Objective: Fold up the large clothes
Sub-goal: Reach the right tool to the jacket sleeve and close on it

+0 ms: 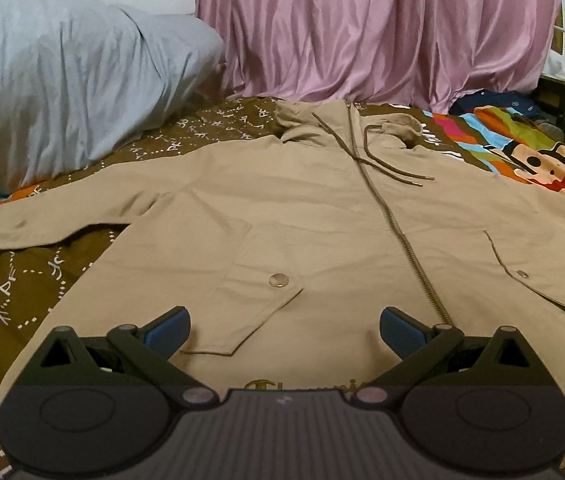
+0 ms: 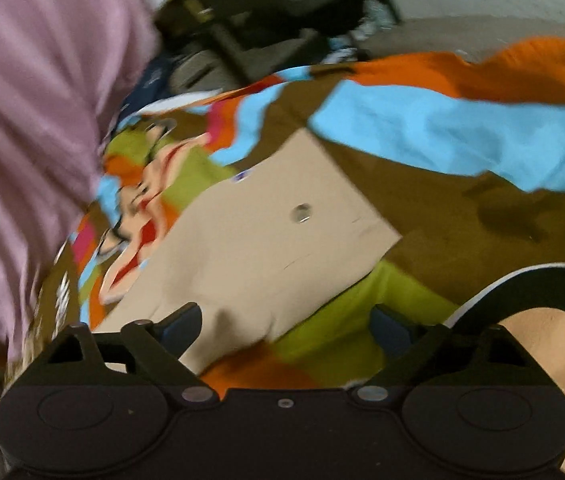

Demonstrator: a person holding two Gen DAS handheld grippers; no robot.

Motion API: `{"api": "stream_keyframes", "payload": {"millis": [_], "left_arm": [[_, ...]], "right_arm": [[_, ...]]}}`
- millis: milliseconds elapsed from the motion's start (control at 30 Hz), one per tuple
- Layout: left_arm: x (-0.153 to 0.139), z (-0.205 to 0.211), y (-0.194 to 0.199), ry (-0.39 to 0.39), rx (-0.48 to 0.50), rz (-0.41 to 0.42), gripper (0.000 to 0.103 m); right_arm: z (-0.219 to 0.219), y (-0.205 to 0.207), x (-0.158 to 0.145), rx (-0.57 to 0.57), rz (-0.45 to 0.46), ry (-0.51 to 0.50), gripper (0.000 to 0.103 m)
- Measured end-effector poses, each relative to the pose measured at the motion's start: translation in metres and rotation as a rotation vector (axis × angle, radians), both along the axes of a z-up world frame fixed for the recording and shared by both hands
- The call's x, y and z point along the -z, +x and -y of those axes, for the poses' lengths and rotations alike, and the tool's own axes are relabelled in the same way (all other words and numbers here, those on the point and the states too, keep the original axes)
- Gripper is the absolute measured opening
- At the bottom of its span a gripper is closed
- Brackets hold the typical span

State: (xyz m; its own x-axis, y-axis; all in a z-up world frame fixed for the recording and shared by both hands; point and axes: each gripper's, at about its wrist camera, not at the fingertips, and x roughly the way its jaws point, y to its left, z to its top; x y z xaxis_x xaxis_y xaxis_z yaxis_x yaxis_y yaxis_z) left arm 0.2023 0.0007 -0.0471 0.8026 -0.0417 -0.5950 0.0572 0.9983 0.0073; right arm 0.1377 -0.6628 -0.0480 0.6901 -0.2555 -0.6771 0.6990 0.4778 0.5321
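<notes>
I'm looking down the left tool (image 1: 284, 330) and its blue pads are standing wide apart, released, nothing between them. The beige jacket (image 1: 290, 216) is lying flat and zipped across the middle of the frame on the patterned bedspread (image 1: 14, 280), hood at the upper centre under the pink curtain (image 1: 378, 28), hem at the bottom edge by the tool. A grey pillow (image 1: 62, 76) is sitting upper left. Over on the right wrist view, everything's blurring; the right tool (image 2: 285, 330) is released too, jaws apart, hovering over a jacket sleeve end (image 2: 266, 240) with its snap button (image 2: 301, 213), centre frame.
</notes>
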Motion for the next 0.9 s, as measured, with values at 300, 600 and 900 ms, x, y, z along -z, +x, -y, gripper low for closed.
{"api": "stream_keyframes", "payload": {"millis": [300,600,900], "left_arm": [[-0.004,0.003,-0.003,0.018,0.004,0.028,0.103],[-0.020,0.004,-0.004,0.001,0.013,0.050,0.103],[-0.045,-0.009,-0.005,-0.037,-0.005,0.020,0.103]], "right_arm": [[0.025,0.011,0.004,0.254,0.034,-0.002,0.028],[-0.012,0.022,-0.054,0.189,0.044,-0.263,0.007],[-0.169,0.092,-0.190,-0.223,0.187,-0.743,0.006]]}}
